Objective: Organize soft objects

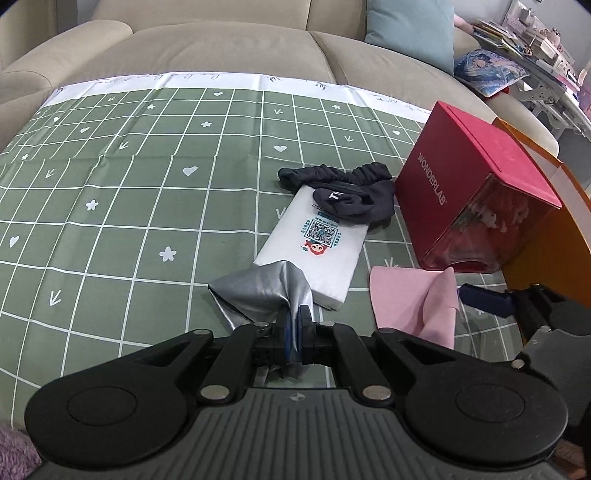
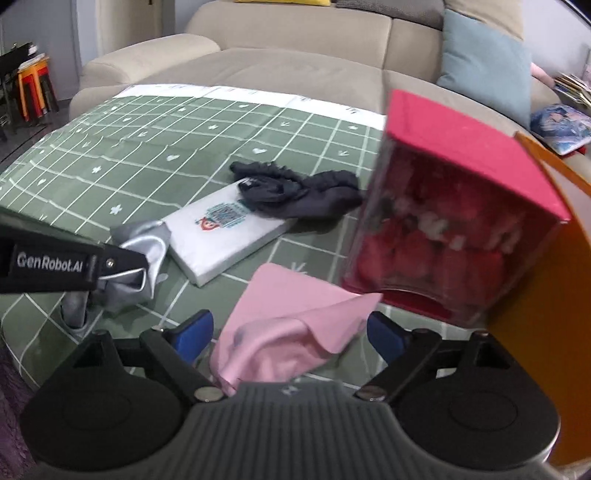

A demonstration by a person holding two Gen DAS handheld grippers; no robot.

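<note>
My left gripper (image 1: 294, 325) is shut on a silver-grey cloth (image 1: 258, 291), which hangs from its pads onto the green checked tablecloth (image 1: 129, 206); the same gripper and cloth (image 2: 142, 254) show at the left of the right wrist view. My right gripper (image 2: 290, 332) is open, its blue pads either side of a crumpled pink cloth (image 2: 291, 325), also seen in the left wrist view (image 1: 417, 299). A black garment (image 1: 347, 188) lies partly on a flat white packet (image 1: 314, 254) in mid-table.
A red WONDERLAB box (image 1: 476, 184) with a clear front stands at the right, against an orange panel (image 1: 554, 251). A beige sofa (image 1: 221, 44) with a light blue cushion (image 1: 413, 33) lies behind the table.
</note>
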